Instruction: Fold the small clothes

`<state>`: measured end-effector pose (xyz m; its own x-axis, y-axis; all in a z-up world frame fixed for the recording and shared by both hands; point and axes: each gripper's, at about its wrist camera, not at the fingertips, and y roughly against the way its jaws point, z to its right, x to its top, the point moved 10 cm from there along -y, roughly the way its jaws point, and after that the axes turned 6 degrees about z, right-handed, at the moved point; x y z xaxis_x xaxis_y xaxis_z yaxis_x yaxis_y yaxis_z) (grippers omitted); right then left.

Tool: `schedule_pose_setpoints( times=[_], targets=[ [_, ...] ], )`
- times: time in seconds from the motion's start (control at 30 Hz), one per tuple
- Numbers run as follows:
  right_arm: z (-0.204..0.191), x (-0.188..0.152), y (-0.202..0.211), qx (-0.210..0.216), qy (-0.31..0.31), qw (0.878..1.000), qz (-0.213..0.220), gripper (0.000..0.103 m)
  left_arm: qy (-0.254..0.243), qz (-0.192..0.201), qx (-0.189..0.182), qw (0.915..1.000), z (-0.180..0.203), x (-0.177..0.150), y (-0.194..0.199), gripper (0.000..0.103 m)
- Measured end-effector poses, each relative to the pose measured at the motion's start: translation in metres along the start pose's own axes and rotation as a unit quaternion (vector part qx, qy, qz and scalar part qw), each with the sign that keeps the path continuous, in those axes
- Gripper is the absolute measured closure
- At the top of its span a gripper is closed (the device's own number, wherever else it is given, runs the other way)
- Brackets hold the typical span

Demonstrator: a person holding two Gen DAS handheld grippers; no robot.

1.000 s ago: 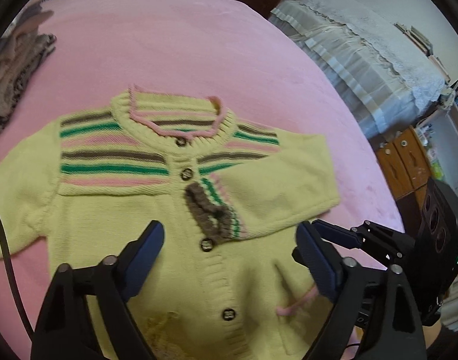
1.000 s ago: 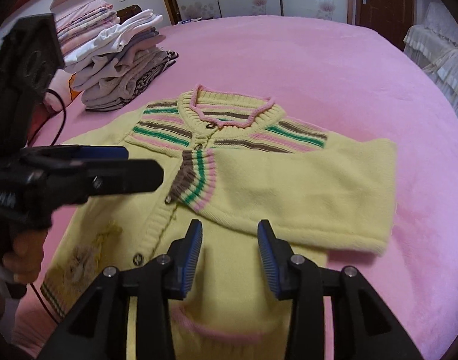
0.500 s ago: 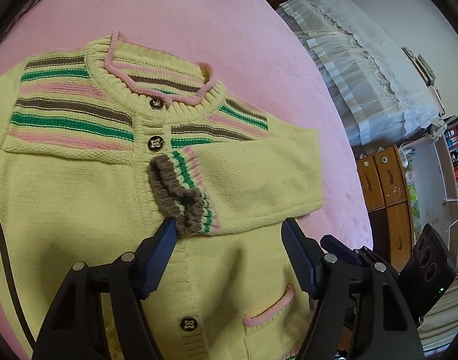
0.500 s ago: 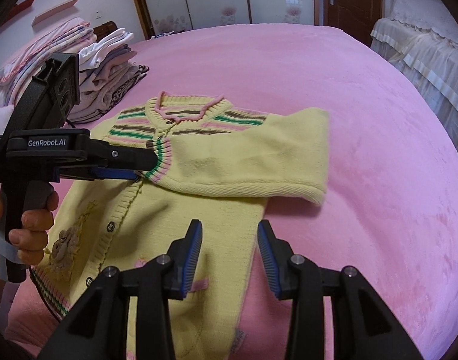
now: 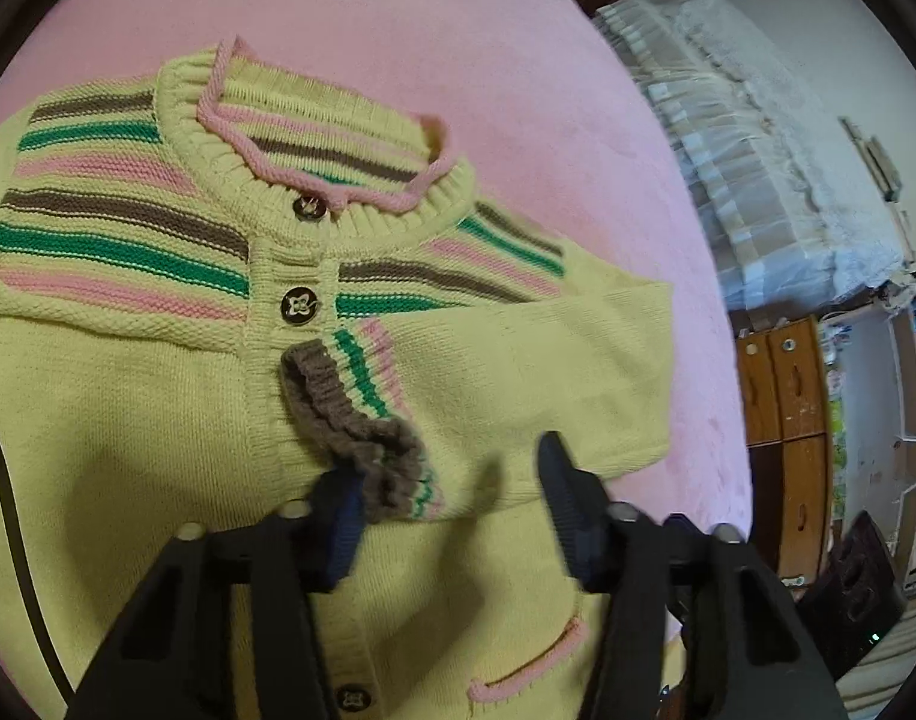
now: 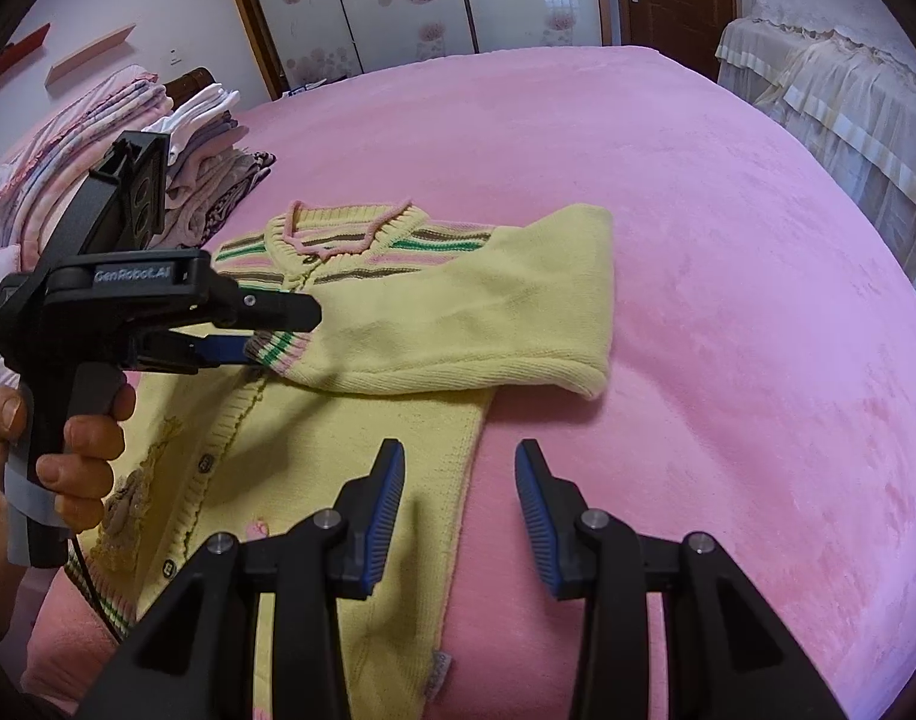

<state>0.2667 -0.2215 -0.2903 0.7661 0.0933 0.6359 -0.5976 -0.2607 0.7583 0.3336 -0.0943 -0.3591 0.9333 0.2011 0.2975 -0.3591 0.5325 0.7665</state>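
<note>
Tilting down | left claw [image 5: 452,498] closing around cuff [image 5: 362,438]

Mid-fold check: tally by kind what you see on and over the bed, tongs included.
Cardigan: 1
Pile of folded clothes: 1
Tongs: 2 (left tongs, right tongs)
Total: 4
</note>
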Motion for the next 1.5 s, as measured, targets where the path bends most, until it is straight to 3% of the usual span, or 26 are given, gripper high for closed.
schedule_pose_setpoints(
  times=[0.07, 0.2, 0.4, 0.57, 0.73, 0.93, 1.2, 1.37, 1.5],
  targets=[
    [0.002, 0.000, 0.002, 0.001, -0.006, 1.000, 0.002, 0.064, -0.004, -0.007, 0.035, 0.9993, -0.005, 0.000, -0.007, 0.093],
    [0.007, 0.003, 0.005, -0.002, -0.009, 1.000, 0.008, 0.064, -0.027, -0.002, 0.082, 0.9962, -0.004, 0.004, -0.003, 0.096],
    [0.019, 0.010, -0.002, -0.020, -0.007, 1.000, 0.002, 0.064, -0.120, 0.076, 0.139, 0.9801, 0.014, 0.040, 0.046, 0.096],
    [0.019, 0.025, -0.014, -0.025, -0.007, 1.000, 0.002, 0.064, -0.131, 0.127, 0.177, 0.9671, -0.009, 0.074, 0.085, 0.096],
    [0.017, 0.045, -0.029, -0.013, -0.019, 1.000, 0.004, 0.064, -0.108, 0.134, 0.180, 0.9685, -0.046, 0.080, 0.095, 0.096],
    [0.013, 0.048, -0.056, 0.013, -0.043, 0.999, -0.029, 0.064, -0.077, 0.115, 0.170, 0.9756, -0.085, 0.064, 0.082, 0.096],
    [0.001, 0.029, -0.076, -0.045, 0.029, 0.997, -0.055, 0.065, -0.064, 0.119, 0.149, 0.9796, -0.082, 0.066, 0.078, 0.096],
    [0.014, 0.034, -0.082, -0.022, -0.046, 0.997, -0.051, 0.065, -0.048, 0.121, 0.143, 0.9812, -0.084, 0.070, 0.080, 0.096],
    [0.010, 0.035, -0.081, -0.008, -0.052, 0.997, -0.054, 0.065, -0.045, 0.119, 0.137, 0.9823, -0.083, 0.070, 0.081, 0.096]
  ],
)
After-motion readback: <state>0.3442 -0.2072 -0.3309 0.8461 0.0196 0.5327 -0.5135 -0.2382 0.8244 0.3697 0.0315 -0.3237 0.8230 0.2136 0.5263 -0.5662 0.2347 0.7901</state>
